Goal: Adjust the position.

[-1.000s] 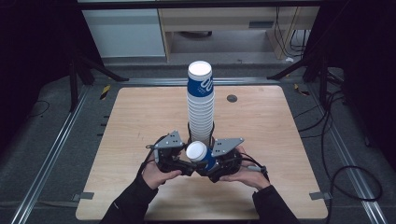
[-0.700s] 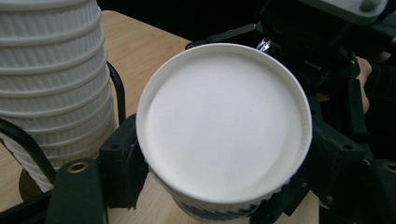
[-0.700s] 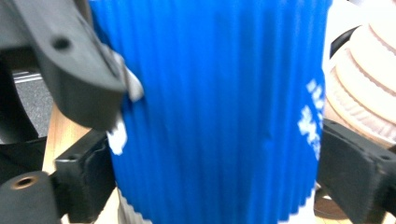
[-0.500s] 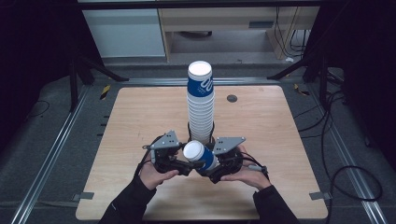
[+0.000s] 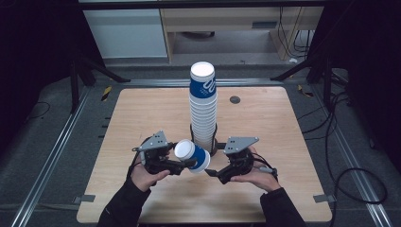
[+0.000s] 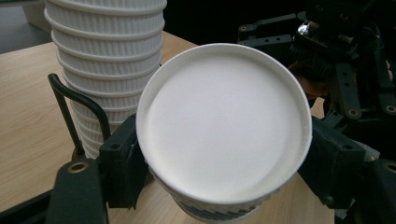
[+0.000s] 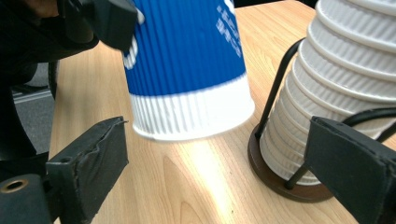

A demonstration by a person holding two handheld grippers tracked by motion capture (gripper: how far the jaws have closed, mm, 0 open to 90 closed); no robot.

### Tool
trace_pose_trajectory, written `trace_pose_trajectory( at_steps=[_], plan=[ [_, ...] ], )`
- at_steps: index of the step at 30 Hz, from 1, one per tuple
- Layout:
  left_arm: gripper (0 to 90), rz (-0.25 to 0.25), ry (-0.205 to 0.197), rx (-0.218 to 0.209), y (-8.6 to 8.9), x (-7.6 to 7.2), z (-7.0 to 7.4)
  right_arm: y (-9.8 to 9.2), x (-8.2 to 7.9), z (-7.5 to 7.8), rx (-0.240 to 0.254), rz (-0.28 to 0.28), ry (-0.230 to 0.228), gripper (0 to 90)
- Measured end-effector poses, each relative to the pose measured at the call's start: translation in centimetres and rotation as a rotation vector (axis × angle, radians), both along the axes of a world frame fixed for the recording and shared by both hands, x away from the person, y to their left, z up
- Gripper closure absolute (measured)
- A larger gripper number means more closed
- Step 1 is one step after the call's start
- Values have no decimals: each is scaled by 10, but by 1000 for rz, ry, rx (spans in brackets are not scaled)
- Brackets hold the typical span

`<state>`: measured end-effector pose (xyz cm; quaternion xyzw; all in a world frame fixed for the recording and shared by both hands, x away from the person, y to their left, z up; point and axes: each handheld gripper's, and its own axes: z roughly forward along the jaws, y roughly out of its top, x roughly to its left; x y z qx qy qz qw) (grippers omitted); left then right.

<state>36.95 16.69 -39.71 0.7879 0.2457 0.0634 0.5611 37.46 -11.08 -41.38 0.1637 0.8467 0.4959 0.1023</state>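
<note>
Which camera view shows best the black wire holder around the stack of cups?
The right gripper view: the wire holder shows its round base and uprights beside the cup stack. The left gripper view shows one bent upright; the high view shows it small.

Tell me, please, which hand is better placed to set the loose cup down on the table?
Left. The left gripper is clamped on the cup, which hangs tilted above the table. The right gripper stands open beside it, holding nothing.
</note>
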Motion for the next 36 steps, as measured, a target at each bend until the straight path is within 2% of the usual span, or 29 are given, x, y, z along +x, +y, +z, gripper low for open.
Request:
trace_pose_trajectory(
  at_steps=[8, 9, 10, 15, 16, 21, 27, 31, 36],
  plan=[
    [248, 2, -15, -31, 5, 1, 0, -7, 0, -2, 14, -5, 17, 65],
    [248, -4, -13, -50, 6, 1, 0, -9, 0, -3, 16, -5, 22, 65],
    [248, -4, -13, -50, 6, 1, 0, -9, 0, -3, 16, -5, 22, 65],
    [248, -32, -16, -96, 8, 3, 1, -9, -1, -5, 32, 8, 43, 64],
    [248, -41, -16, -110, 7, 3, 1, -8, 0, -7, 38, 16, 58, 64],
    [248, -71, -15, -140, 3, 3, 0, -5, 1, -11, 51, 32, 83, 63],
    [248, -96, -14, -138, -5, 3, -2, -2, 0, -10, 98, 68, 99, 62],
    [249, -116, -11, -163, -10, 1, -4, 0, 1, -11, 102, 81, 105, 61],
    [249, -137, -8, -172, -14, 0, -5, 4, 1, -12, 111, 97, 113, 62]
  ],
)
